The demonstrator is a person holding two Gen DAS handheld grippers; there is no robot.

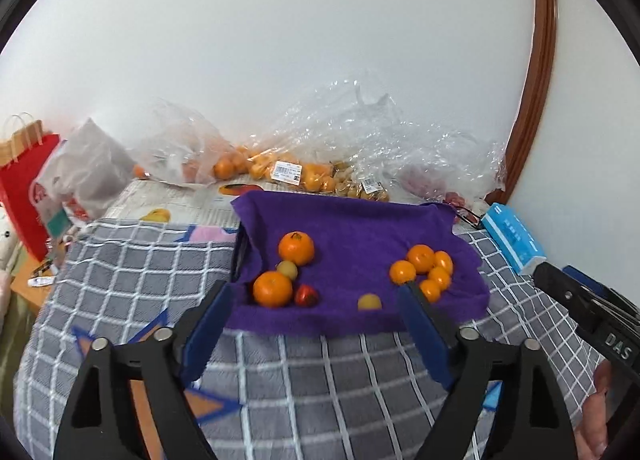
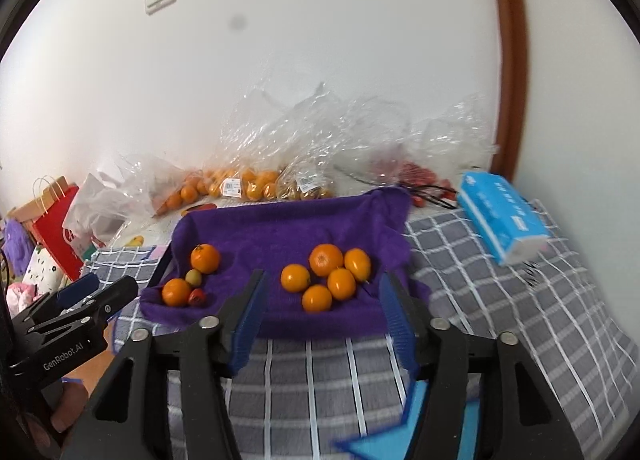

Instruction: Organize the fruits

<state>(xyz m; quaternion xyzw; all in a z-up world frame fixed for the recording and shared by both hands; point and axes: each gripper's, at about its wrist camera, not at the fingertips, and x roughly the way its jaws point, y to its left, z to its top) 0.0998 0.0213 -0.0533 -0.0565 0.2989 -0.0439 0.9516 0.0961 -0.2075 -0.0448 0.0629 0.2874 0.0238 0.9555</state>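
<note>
Fruit sorted, by the look of it, into two groups on the purple towel (image 2: 280, 228): five small oranges (image 2: 326, 276) bunched at the right, perhaps gathered by kind; a mixed cluster (image 2: 188, 280) at the left, holding two oranges, a greenish-yellow fruit and a red one. Towel probably spread over the checked blanket (image 2: 500, 300) to stop rolling. Seen only from the left wrist: one stray yellow fruit (image 1: 369, 302) alone near the towel's front edge, likely not yet sorted.

Left gripper (image 1: 316, 318) held with jaws wide apart, empty; stray yellow fruit at about one o'clock, just beyond the tips; mixed cluster at eleven. Right gripper (image 2: 322, 314) likewise agape and holding nothing; orange group at twelve o'clock, just past the gap. Bagged fruit (image 2: 240, 184) left heaped against the wall, well behind.
</note>
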